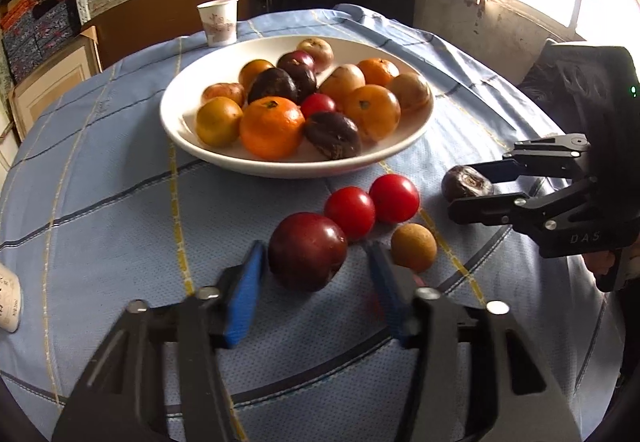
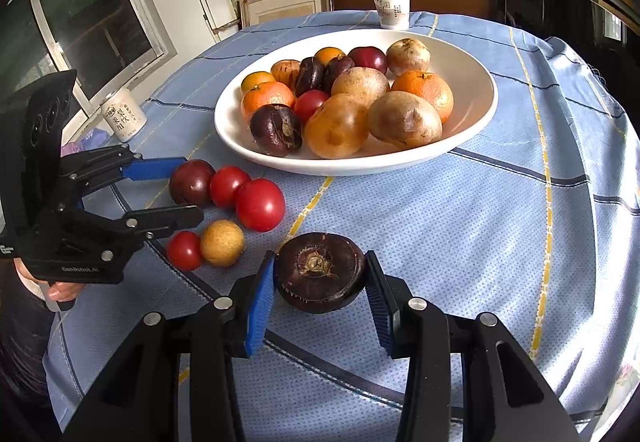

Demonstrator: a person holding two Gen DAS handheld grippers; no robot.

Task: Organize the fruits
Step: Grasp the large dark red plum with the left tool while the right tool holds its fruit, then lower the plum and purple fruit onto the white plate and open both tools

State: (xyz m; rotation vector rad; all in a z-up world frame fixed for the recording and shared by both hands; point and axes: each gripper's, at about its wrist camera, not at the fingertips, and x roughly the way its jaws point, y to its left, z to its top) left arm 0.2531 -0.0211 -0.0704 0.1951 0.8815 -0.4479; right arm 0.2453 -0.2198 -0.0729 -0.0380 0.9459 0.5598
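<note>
- Left gripper (image 1: 316, 262), lower centre of the left view: blue pads bracket a dark red plum (image 1: 307, 251) on the blue tablecloth (image 1: 120, 170). The right pad stands visibly apart, so no pinch yet.
- Right gripper (image 2: 320, 282), bottom centre of the right view, clamps a dark purple, wrinkled fruit (image 2: 320, 272).
- Two red tomatoes (image 1: 372, 204) lie by the plum, seemingly grouped by kind.
- White bowl (image 1: 424, 114), upper centre, holds unsorted fruit.

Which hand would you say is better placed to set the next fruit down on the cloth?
Right: the right gripper already clamps the dark fruit; the left gripper only brackets the plum.
</note>
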